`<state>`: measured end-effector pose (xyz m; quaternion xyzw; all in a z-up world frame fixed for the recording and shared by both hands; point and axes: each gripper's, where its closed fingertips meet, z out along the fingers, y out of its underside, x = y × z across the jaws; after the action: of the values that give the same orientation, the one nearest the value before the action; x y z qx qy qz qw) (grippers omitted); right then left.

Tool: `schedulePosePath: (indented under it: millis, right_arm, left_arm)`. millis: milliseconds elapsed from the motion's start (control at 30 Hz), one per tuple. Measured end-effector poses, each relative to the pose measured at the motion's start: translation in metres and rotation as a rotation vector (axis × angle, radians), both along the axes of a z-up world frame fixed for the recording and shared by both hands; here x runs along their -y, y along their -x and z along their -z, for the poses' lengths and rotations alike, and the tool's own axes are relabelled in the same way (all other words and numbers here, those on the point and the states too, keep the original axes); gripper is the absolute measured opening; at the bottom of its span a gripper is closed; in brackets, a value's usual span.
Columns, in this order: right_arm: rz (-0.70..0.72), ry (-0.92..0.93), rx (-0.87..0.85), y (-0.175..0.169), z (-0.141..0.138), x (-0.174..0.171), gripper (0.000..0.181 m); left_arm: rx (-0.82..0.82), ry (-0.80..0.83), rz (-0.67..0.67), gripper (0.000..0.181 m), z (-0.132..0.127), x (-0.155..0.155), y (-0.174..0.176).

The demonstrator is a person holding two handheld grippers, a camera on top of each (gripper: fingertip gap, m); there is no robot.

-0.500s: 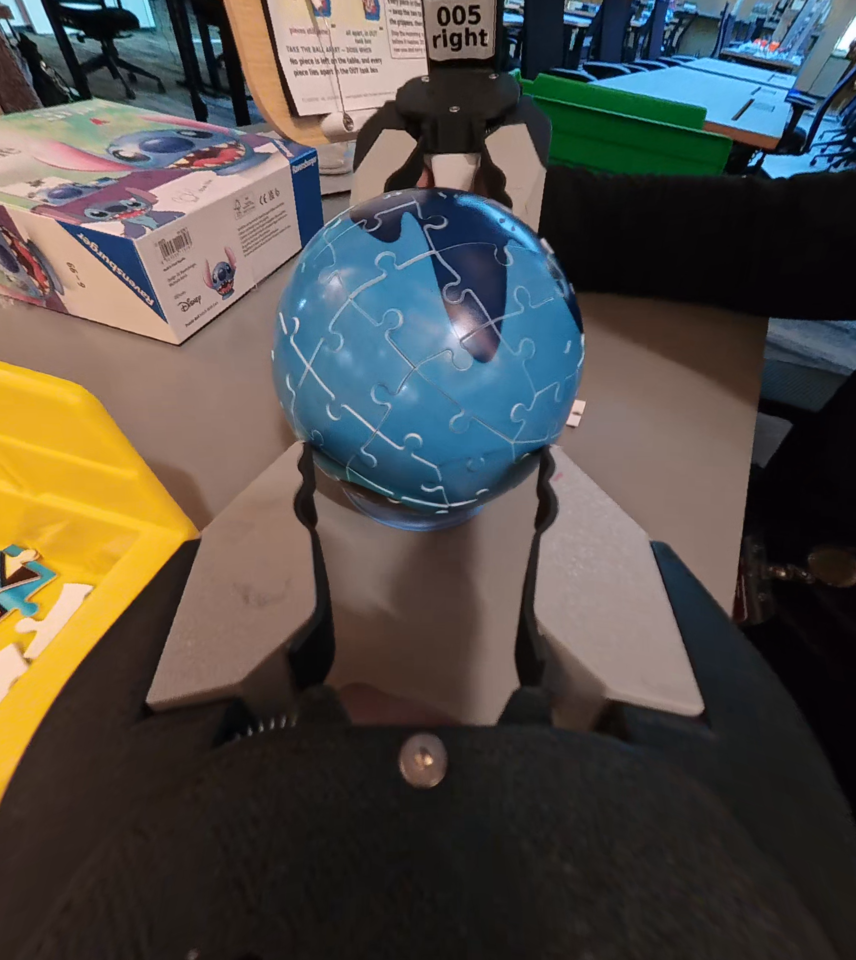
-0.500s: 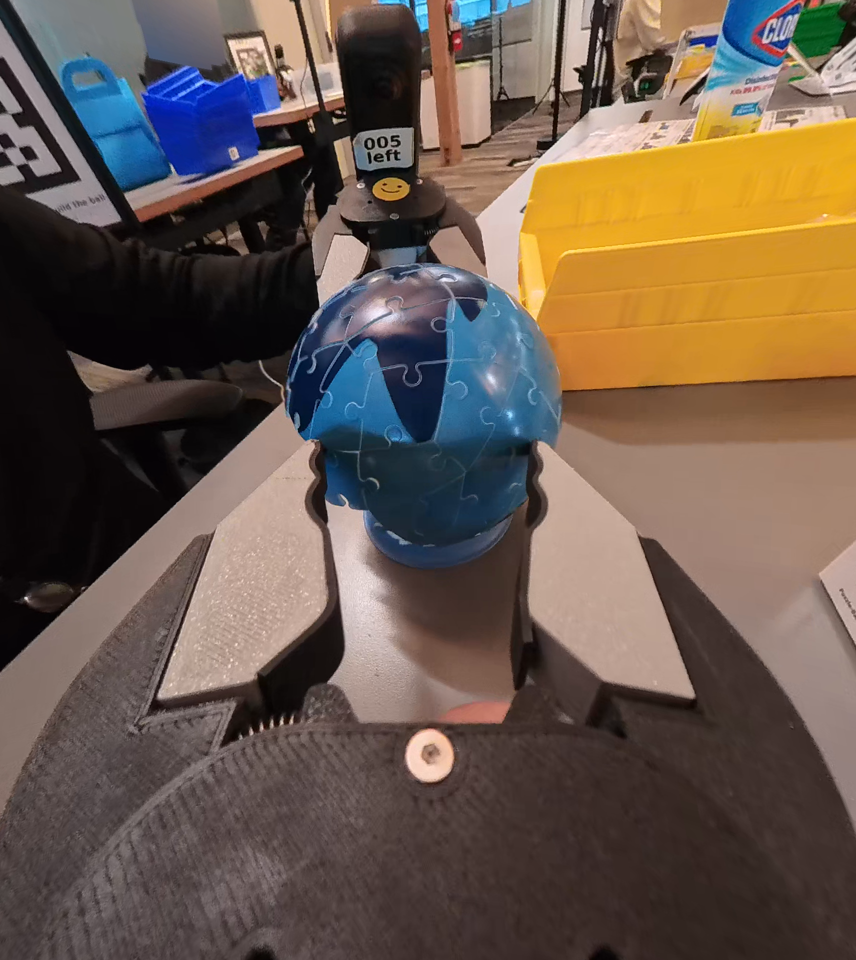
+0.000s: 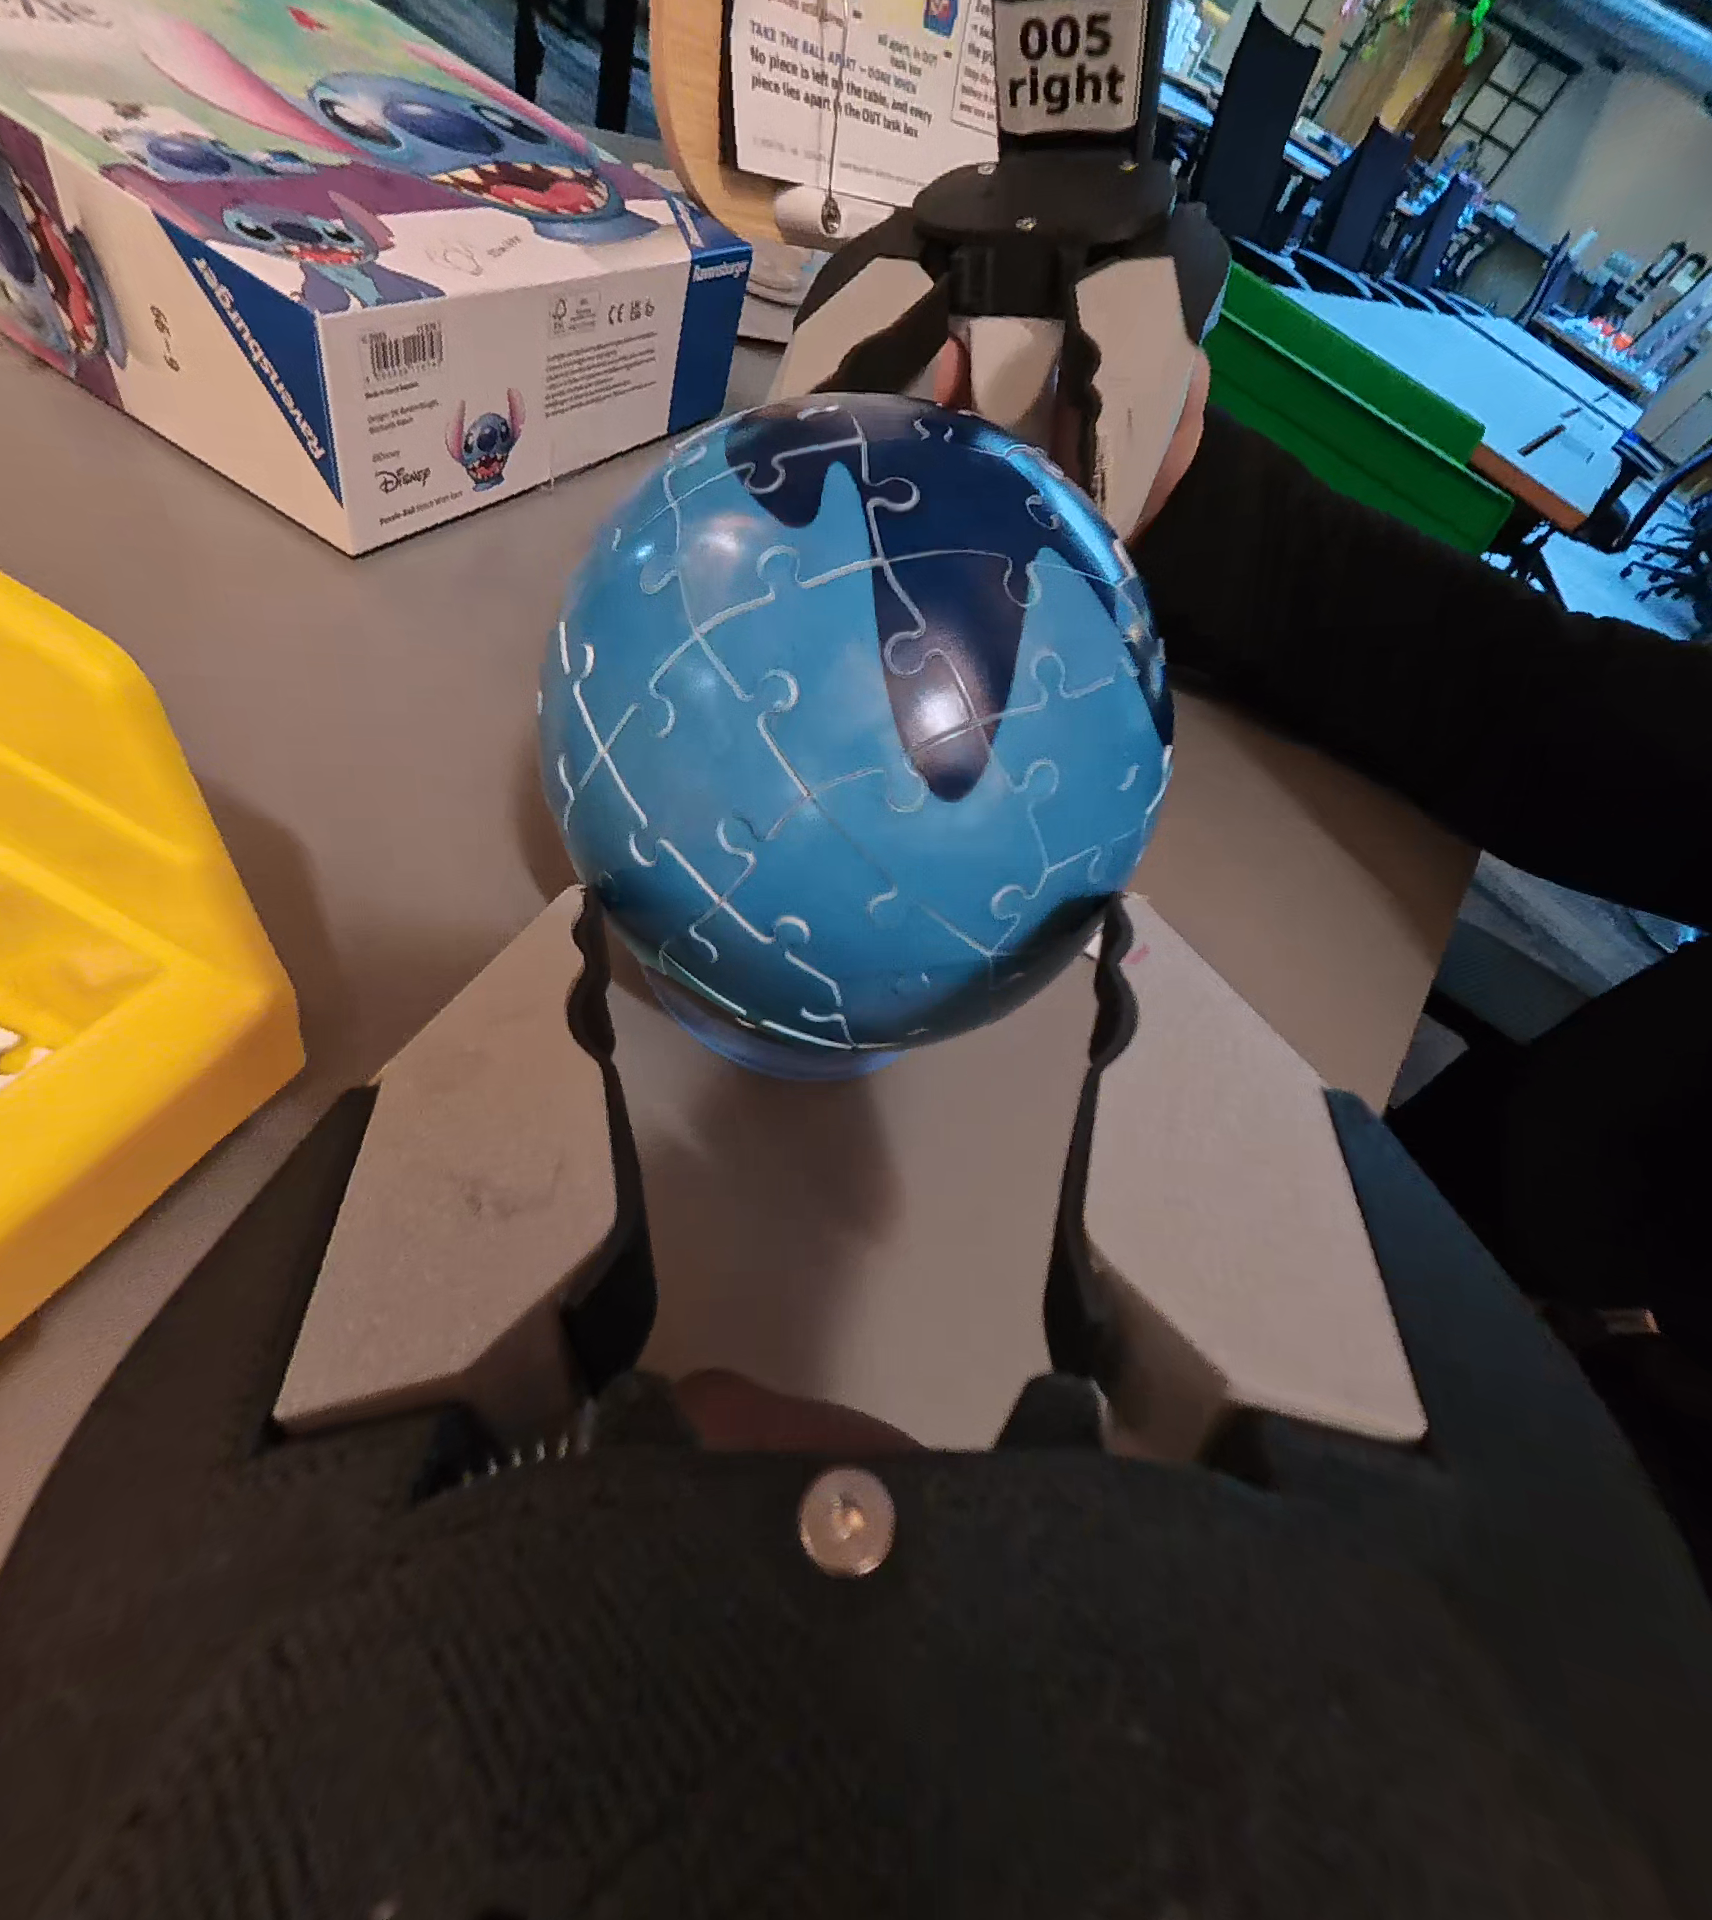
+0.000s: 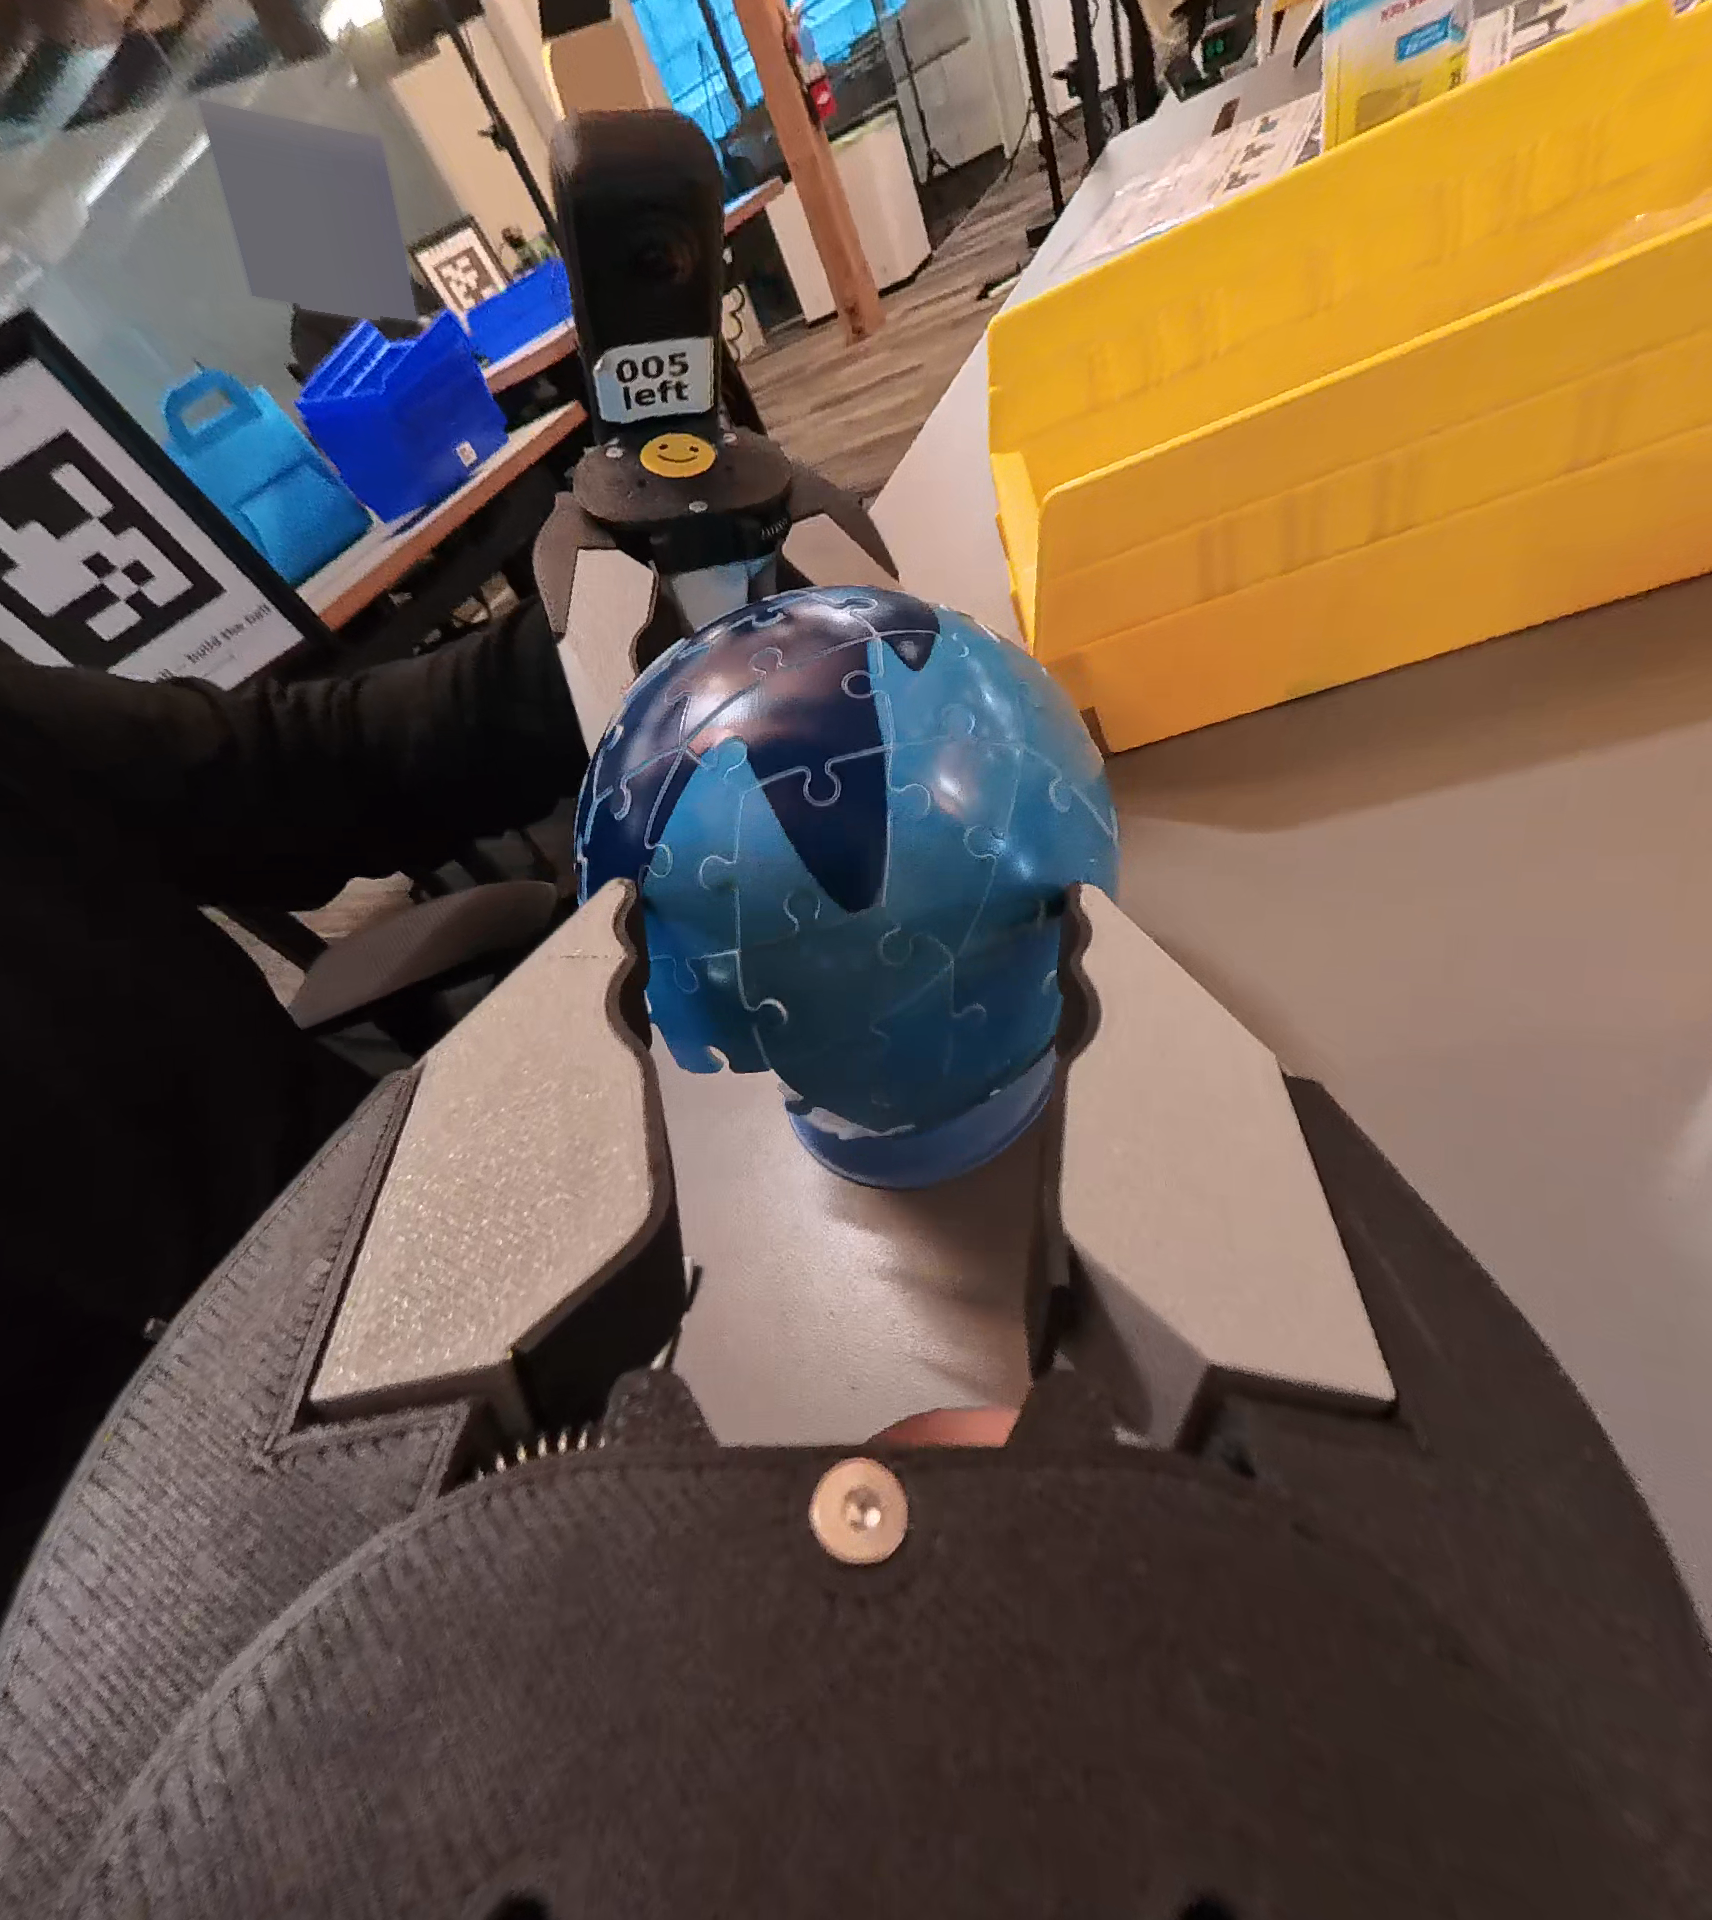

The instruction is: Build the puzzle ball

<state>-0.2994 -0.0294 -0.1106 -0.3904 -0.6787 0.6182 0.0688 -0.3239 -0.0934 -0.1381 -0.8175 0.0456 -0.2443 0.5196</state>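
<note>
In the left wrist view, the left gripper straddles the puzzle ball on its stand straight ahead, fingertips touching its lower sides; the yellow bin holds loose pieces. In the right wrist view, the right gripper clasps the ball opposite; a stack of yellow bins stands beyond, contents hidden.

The puzzle ball hides the fingertips of the far tongs.

A grey table is being occupied by a yellow bin, a printed puzzle box and the ball's blue stand.
</note>
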Motion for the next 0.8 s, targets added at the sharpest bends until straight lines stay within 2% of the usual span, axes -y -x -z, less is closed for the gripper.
schedulePosePath:
  millis: [200,367,467,667,800]
  right_arm:
    - [0.006,0.05,0.081,0.002,-0.001,0.0,0.078]
    - [-0.01,0.096,0.139,0.01,-0.003,-0.001,0.077]
    - [-0.016,0.125,0.151,0.015,-0.007,0.0,0.077]
    - [-0.042,0.036,0.058,0.011,-0.008,0.001,0.079]
    - [0.02,-0.093,-0.006,0.003,-0.008,-0.015,0.083]
  left_arm:
    - [0.106,0.056,-0.046,0.094,0.0,-0.001,-0.006]
    - [0.276,0.08,-0.082,0.091,0.0,0.0,-0.005]
    - [0.306,0.082,-0.076,0.09,0.004,0.001,-0.007]
    - [0.288,0.028,-0.073,0.087,0.001,0.002,-0.008]
    - [0.278,-0.032,-0.063,0.085,-0.006,0.01,-0.005]
